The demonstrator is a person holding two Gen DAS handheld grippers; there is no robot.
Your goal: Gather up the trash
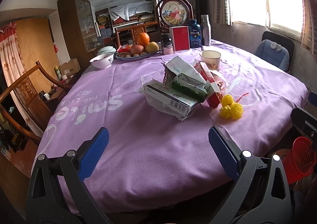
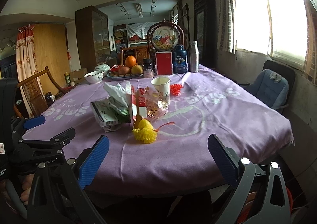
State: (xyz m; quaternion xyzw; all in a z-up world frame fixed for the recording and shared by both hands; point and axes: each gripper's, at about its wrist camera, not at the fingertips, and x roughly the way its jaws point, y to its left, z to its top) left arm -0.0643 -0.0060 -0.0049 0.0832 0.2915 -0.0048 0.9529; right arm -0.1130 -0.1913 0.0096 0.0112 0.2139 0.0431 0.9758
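A: Currently both grippers are hovering at the near edge of the tabletop [image 1: 138, 154], over the purple cloth. Left gripper [image 1: 158, 144] is standing wide open, holding nothing; right gripper [image 2: 158, 150] likewise.

B: Which way is the trash lying?

A: Straight ahead and a little right of the left gripper, ahead and a little left of the right one. The yellow pompom [image 2: 145, 132] is sitting nearest, just beyond the right gripper, so I judge the right hand closer to it. Behind it the pile is bunching together: a grey carton with a barcode [image 1: 171, 100], long axis running from far-left to near-right in the left view, a green wrapper [image 1: 190, 87] touching it, a red-and-white box [image 1: 211, 87] leaning upright, crumpled white paper [image 1: 178, 66] on top.

B: Farther back?

A: A paper cup [image 2: 161, 89] is standing upright behind the pile, a red pompom [image 2: 176, 88] just beside it. Whether the cup is holding anything, cannot tell.

B: And beyond?

A: A bowl [image 1: 102, 60], a fruit plate [image 1: 138, 56], bottles and a red card box are lining the far edge. A red basket [image 1: 301, 160] is showing below the tabletop at right. A window is glaring on the right wall.
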